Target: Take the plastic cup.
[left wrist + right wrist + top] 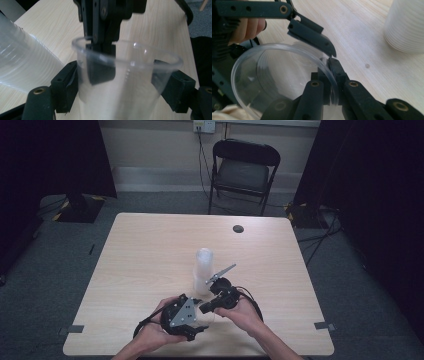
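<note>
One clear, thin-walled plastic cup [125, 82] is already off the tall stack of clear ribbed plastic cups [203, 270] and sits between your two tongs, just in front of that stack on the near side of the pale wooden worktop [150, 250]. Your right tongs [332, 85] are pinched shut on the cup's rim, one jaw inside the wall and one outside, as both gripper views show. Your left tongs [120, 87] straddle the cup's body below the rim, with a jaw on each side; they stand about half closed, and the pads look to be at or very near the wall, though the transparent plastic keeps me from saying whether they press yet.

So the separating seems done, and you are midway through what looks like a handover or a two-handed steadying of the single cup. What I judge is left: settle the left grip firmly, let the right one go from the rim, then stand the cup wherever it belongs away from the stack. Squeeze gently, since such a wall will buckle easily.
</note>
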Available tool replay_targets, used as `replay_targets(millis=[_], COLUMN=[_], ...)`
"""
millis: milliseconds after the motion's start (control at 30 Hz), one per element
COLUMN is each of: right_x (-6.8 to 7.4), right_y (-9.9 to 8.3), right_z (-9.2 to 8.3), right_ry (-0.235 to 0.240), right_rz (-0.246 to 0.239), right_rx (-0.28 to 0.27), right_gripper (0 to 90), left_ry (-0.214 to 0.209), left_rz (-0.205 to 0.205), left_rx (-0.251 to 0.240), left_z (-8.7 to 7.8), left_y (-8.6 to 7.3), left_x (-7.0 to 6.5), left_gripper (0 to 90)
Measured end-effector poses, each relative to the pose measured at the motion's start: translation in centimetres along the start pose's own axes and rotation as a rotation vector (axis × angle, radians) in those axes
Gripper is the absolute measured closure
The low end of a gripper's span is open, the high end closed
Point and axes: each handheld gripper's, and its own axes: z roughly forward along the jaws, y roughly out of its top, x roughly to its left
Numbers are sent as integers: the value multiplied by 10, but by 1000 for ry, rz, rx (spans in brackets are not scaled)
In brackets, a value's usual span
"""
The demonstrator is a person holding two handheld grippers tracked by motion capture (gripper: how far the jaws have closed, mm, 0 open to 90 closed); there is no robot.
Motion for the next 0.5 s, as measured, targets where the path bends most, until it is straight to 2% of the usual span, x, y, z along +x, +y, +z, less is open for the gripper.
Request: replay_targets(millis=[200, 500], right_x=[0, -1], right_y=[2, 2], right_z=[4, 7], right_ry=[1, -1], right_rz=[19, 41], right_rx=[4, 10], right_gripper=[886, 884], left_ry=[7, 15], left_rz=[5, 8], left_rx=[-15, -8], left_z=[-2, -1], left_y=[1, 1], left_x=[0, -2], left_gripper=[248, 254])
